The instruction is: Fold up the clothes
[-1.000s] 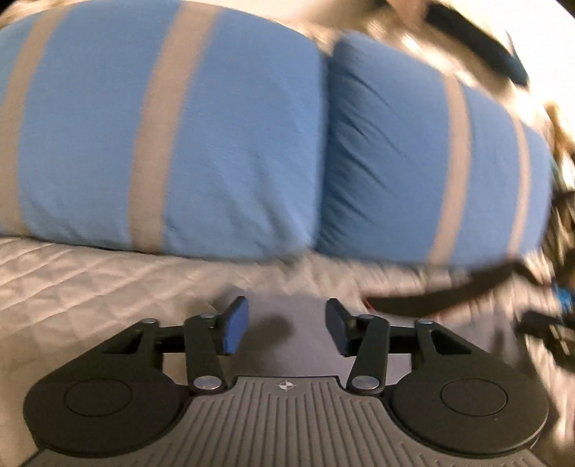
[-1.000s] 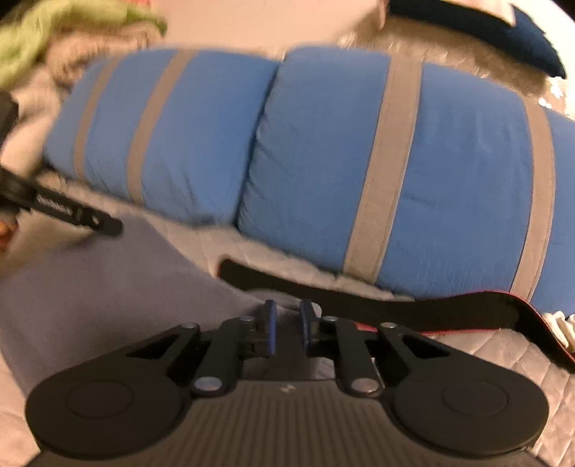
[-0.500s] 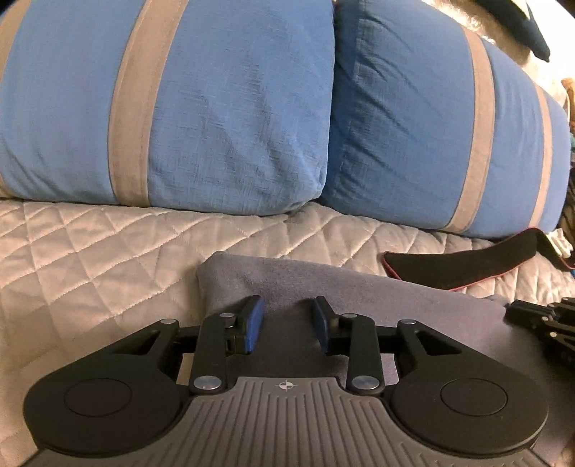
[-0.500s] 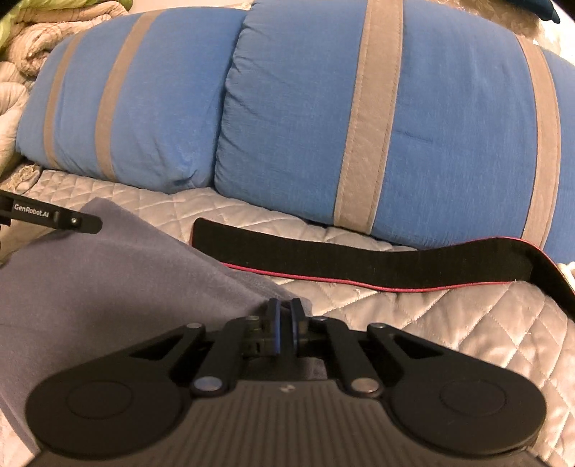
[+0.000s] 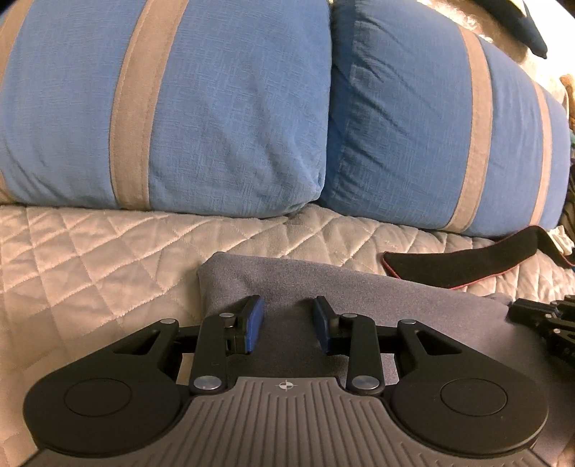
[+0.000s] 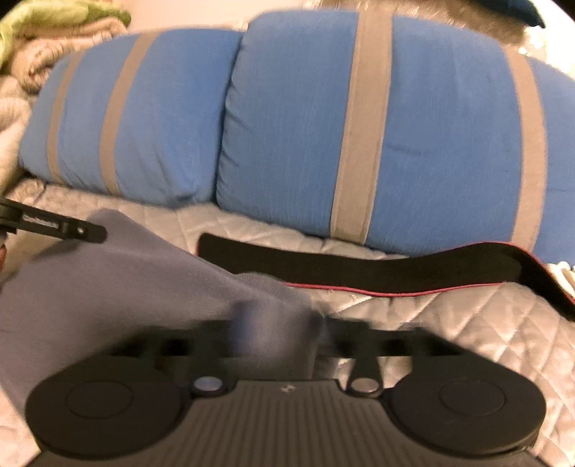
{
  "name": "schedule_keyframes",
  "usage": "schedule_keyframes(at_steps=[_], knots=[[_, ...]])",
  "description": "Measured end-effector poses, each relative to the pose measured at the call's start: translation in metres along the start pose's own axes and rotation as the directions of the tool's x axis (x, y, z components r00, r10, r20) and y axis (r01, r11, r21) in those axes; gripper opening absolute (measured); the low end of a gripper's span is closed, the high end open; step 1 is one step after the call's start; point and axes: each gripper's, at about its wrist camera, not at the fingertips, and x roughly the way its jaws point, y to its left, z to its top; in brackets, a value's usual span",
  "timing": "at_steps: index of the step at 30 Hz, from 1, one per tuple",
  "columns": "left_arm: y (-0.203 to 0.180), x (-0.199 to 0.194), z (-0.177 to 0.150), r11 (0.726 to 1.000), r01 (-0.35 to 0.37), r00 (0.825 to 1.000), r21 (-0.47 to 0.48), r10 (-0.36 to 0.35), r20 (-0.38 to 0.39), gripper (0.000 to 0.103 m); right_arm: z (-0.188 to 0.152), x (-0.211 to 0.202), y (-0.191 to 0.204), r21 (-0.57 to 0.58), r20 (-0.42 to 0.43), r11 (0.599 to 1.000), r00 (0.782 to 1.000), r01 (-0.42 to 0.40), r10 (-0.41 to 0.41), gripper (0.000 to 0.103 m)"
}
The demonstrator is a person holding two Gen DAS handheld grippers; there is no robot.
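Note:
A grey garment lies folded on the quilted bedcover. My left gripper sits low over the garment's near-left corner, open, with bare grey cloth between its blue pads. In the right wrist view the same garment rises in a ridge toward my right gripper. That gripper's fingers are motion-blurred and spread apart, with grey cloth showing in the gap. The left gripper's finger shows at the left edge there. The right gripper's tip shows at the right edge of the left wrist view.
Two blue pillows with grey stripes stand along the back of the bed. A black band with a red edge lies on the quilt just beyond the garment. Green and beige bedding is piled at the far left.
The right gripper, shut on the garment's corner half a second ago, has spread its fingers. The left gripper has opened slightly wider and stayed over the cloth.

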Motion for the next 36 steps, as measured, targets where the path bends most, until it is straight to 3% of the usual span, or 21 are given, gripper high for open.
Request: schedule_keyframes(at_steps=[3,7,10,13,16,22,25,36], knots=[[-0.008,-0.010,0.003,1.000,-0.019,1.000,0.022,0.018,0.004,0.039,-0.003,-0.024,0.005,0.010,0.002,0.999,0.999,-0.044,0.044,0.088],[-0.017,-0.034,0.004,1.000,-0.014,1.000,0.013,0.014,-0.002,0.041,-0.011,-0.055,0.014,0.065,-0.046,0.996,0.997,-0.059,0.062,0.088],[-0.024,-0.056,0.004,0.999,-0.029,1.000,-0.017,0.028,-0.007,0.046,-0.028,-0.058,0.019,0.096,-0.167,0.995,0.986,0.022,-0.006,0.088],[-0.033,-0.083,0.000,0.998,-0.029,1.000,-0.048,0.029,-0.004,0.057,-0.041,-0.065,0.010,0.212,-0.251,0.973,0.967,0.087,-0.031,0.092],[-0.045,-0.111,-0.012,0.999,-0.034,0.999,-0.031,0.034,0.010,0.065,-0.046,-0.082,0.002,0.295,-0.259,0.949,0.965,0.114,-0.035,0.094],[-0.064,-0.161,-0.044,0.996,-0.084,0.996,0.036,0.083,0.015,0.079,-0.050,-0.121,0.022,0.202,-0.207,0.975,0.977,0.093,-0.050,0.103],[-0.063,-0.177,-0.061,0.992,-0.122,0.992,0.016,0.122,0.001,0.080,-0.056,-0.133,0.035,0.140,-0.216,0.987,0.975,0.082,-0.050,0.103],[-0.091,-0.195,-0.128,0.988,-0.153,0.984,0.007,0.153,-0.096,0.084,-0.076,-0.146,0.074,0.035,-0.245,0.999,0.969,0.017,-0.008,0.103]])
